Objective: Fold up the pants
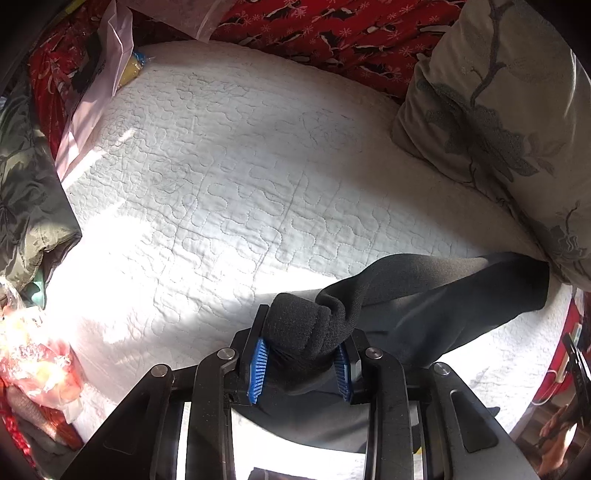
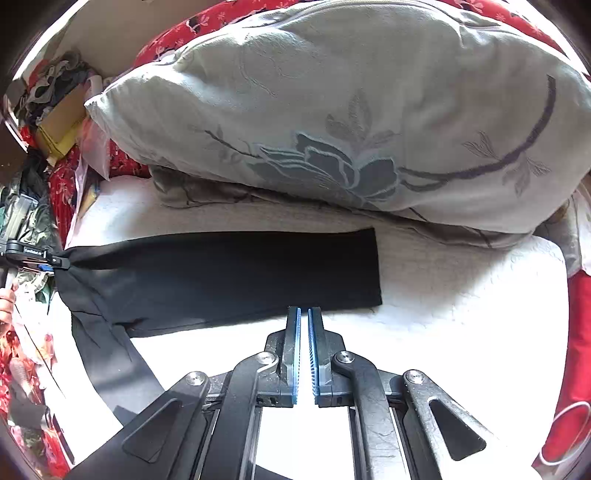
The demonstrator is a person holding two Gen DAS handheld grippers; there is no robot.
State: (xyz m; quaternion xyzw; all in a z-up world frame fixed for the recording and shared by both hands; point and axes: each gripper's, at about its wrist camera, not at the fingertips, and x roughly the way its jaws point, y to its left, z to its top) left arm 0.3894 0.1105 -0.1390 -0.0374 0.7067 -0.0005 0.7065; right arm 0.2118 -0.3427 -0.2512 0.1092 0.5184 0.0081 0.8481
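Black pants [image 2: 221, 273] lie across the white quilt [image 2: 461, 295], one leg stretched flat with its hem toward the right, another part trailing toward the near left. My left gripper [image 1: 306, 332] points down and is shut on a bunched thick end of the pants [image 1: 424, 295], lifted off the quilt [image 1: 221, 184]. In the right wrist view that left gripper [image 2: 37, 256] shows at the far left, pinching the cloth. My right gripper [image 2: 304, 310] hovers over the near edge of the flat leg, shut, with nothing between its blue pads [image 2: 295, 350].
A large grey floral pillow [image 2: 332, 110] lies just beyond the pants and borders the quilt's right side [image 1: 498, 110]. Plastic bags [image 1: 92, 92], a green cloth [image 1: 26, 184] and clutter line the left. A red patterned sheet [image 1: 332, 29] runs behind.
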